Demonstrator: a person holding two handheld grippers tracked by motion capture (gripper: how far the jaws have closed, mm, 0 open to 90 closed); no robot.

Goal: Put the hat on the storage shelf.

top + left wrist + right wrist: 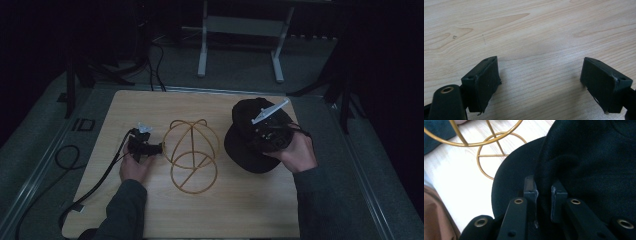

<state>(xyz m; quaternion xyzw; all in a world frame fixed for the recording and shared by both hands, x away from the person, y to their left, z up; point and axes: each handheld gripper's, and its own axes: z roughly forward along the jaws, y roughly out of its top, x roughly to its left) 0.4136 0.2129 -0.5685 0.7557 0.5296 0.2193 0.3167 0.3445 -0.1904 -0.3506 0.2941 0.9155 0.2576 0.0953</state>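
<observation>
The black cap lies on the right part of the wooden table, with its crown toward the far side and its flat brim toward the person, and it is just beside the gold wire stand, without touching it as far as the high view lets me judge. In the right gripper view the cap takes up most of the picture, and a fold of its dark fabric sits between the two black jaws, which are pressed close together on it, so the right gripper is clenched on the cap at the place where the crown meets the brim. In the high view this right gripper sits on top of the cap, with its grey plate pointing up and away, and the person's right hand is around it. The wire stand (a dome of thin gold wire above a round ring base) stands in the middle of the table, and its ring and part of the dome also appear in the right gripper view, just beside the brim. On the other side of the stand, near its left edge, the left gripper is held in the left hand, and a black cable trails from it off the table. In the left gripper view its jaws stand wide apart over bare wood with nothing between them, so the left gripper is released.
</observation>
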